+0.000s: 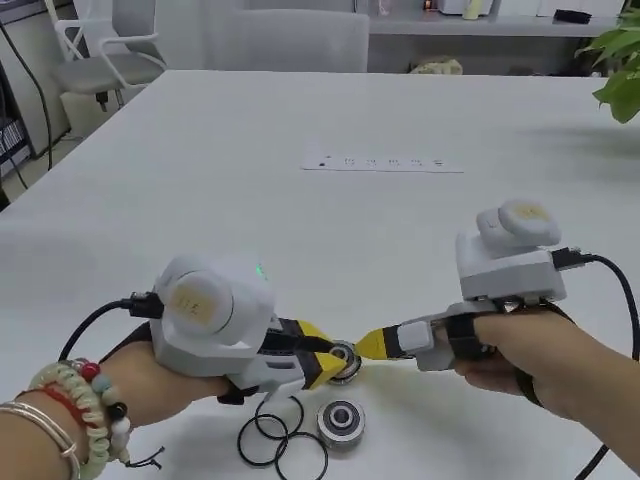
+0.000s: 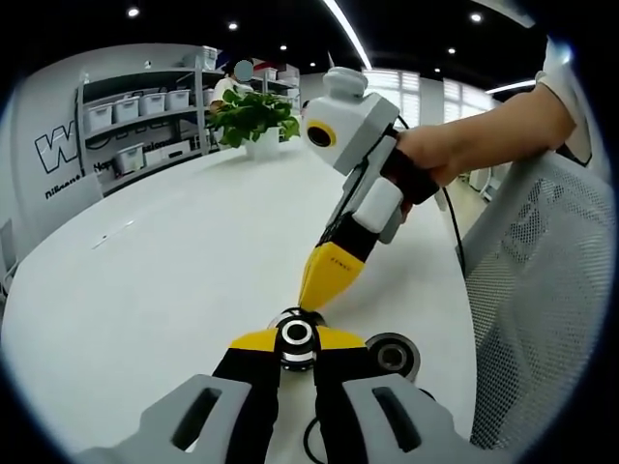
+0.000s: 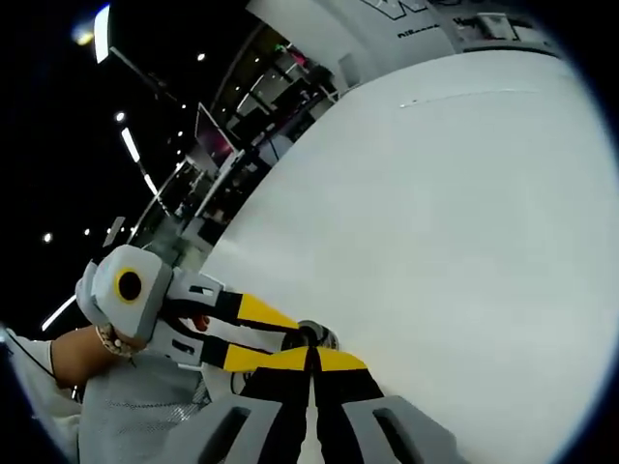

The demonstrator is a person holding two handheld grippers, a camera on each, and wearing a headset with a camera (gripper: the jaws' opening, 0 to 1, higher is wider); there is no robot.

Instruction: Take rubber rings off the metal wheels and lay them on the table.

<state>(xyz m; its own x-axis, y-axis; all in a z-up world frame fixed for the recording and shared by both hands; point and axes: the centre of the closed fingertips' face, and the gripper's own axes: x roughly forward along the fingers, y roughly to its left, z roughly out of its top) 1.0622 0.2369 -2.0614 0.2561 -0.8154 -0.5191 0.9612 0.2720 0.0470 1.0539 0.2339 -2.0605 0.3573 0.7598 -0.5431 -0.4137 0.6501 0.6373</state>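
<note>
My left gripper point(image 1: 335, 362) is shut on a small metal wheel point(image 1: 345, 360), held just above the white table point(image 1: 330, 230). In the left gripper view the wheel point(image 2: 297, 333) sits clamped between the yellow jaws. My right gripper point(image 1: 368, 345) comes in from the right, jaws shut, its tips point(image 2: 311, 298) against the wheel's rim. Whether rubber is pinched there I cannot tell. The right gripper view shows its own jaws point(image 3: 311, 356) closed at the wheel point(image 3: 315, 335). A second wheel point(image 1: 341, 422) lies on the table beside three black rubber rings point(image 1: 272, 436).
A white sheet with small marks point(image 1: 383, 163) lies mid-table. Grey chairs point(image 1: 290, 40) stand along the far edge and a green plant point(image 1: 620, 70) at the far right. Cables trail from both grippers toward the near edge.
</note>
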